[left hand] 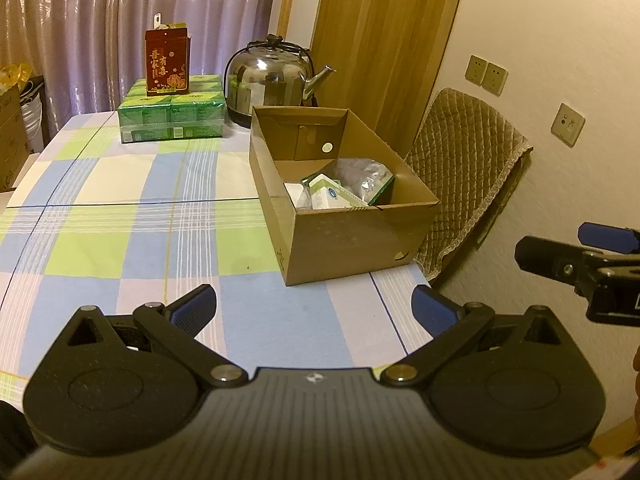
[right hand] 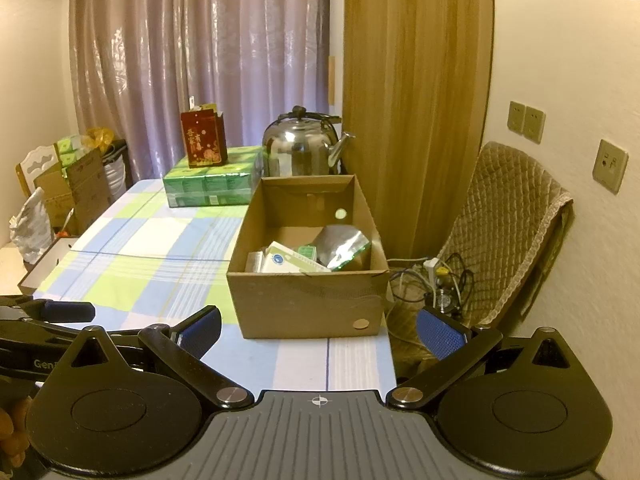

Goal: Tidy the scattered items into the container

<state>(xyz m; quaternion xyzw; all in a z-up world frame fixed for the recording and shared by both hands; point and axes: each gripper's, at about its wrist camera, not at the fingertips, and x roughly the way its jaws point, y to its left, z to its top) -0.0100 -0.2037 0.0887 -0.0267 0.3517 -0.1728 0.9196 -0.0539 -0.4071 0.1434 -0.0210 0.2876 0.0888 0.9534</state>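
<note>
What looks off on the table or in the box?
Nothing spilled or damaged. The packets in the cardboard box lie jumbled, a silver foil pouch tilted on top. The red carton on the green packs stands open.

The left black two-finger gripper with blue-padded fingers (left hand: 314, 310) is held level, spread wide and empty. The right black gripper with matching blue pads (right hand: 319, 326) hovers alongside, likewise spread wide, gripping nothing.

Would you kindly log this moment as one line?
left claw: open, empty | right claw: open, empty | cardboard box: holds packets | tablecloth: nothing loose nearby
</note>
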